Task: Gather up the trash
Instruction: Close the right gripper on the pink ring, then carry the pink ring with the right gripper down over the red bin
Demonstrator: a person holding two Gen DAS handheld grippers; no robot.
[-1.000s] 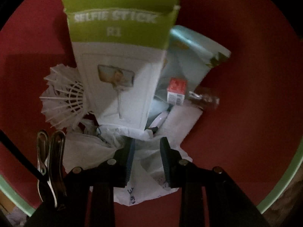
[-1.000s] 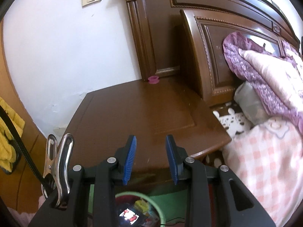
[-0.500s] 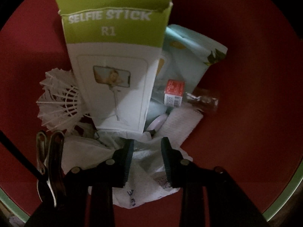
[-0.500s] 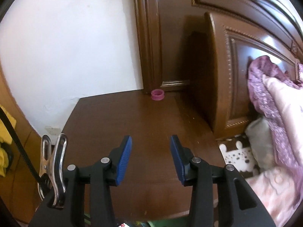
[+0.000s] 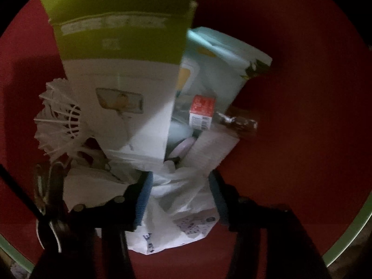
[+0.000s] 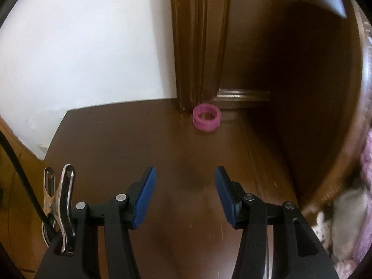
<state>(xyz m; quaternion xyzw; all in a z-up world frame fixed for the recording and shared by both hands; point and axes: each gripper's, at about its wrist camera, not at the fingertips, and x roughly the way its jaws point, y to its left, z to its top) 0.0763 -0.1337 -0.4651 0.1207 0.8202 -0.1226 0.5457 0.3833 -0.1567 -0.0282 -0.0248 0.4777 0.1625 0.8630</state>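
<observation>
Green-and-white box (image 5: 125, 74) hides part of the blurred, dim trash.

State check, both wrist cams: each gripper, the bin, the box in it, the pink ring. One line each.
left gripper: open, over a white plastic bag
right gripper: open, empty
red bin: holds trash
selfie stick box: leaning upright, top flap open
pink ring: resting on the nightstand, by the bedpost
</observation>
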